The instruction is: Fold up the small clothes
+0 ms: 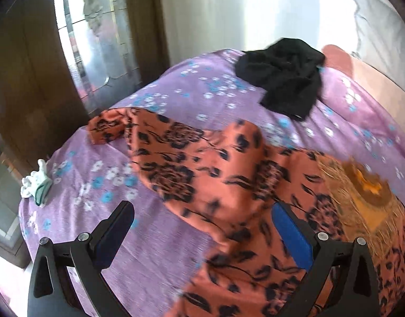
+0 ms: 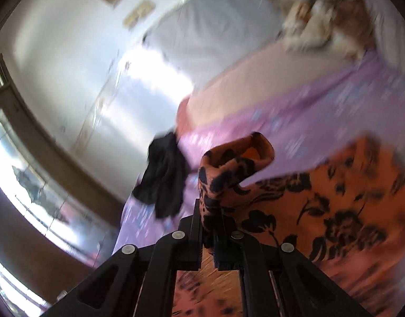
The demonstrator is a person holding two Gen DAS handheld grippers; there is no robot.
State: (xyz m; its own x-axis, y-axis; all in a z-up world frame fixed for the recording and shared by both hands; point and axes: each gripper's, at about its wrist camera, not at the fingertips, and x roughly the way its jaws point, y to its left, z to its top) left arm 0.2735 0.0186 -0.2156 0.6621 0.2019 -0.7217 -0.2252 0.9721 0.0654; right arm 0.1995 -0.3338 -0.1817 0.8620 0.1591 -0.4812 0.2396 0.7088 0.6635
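Note:
An orange garment with black flower print [image 1: 202, 169] lies spread across the purple flowered bedsheet [image 1: 202, 89]. My left gripper [image 1: 202, 227] is open and empty, hovering just above the garment's near part. My right gripper [image 2: 210, 219] is shut on a sleeve of the orange garment [image 2: 229, 169], which sticks up between the fingers; the rest of the garment [image 2: 334, 206] lies to the right. The right wrist view is blurred by motion.
A crumpled black garment [image 1: 287, 79] lies at the far side of the bed; it also shows in the right wrist view [image 2: 162, 177]. A small white and green cloth [image 1: 37, 182] sits at the bed's left edge. A wooden door and window stand to the left.

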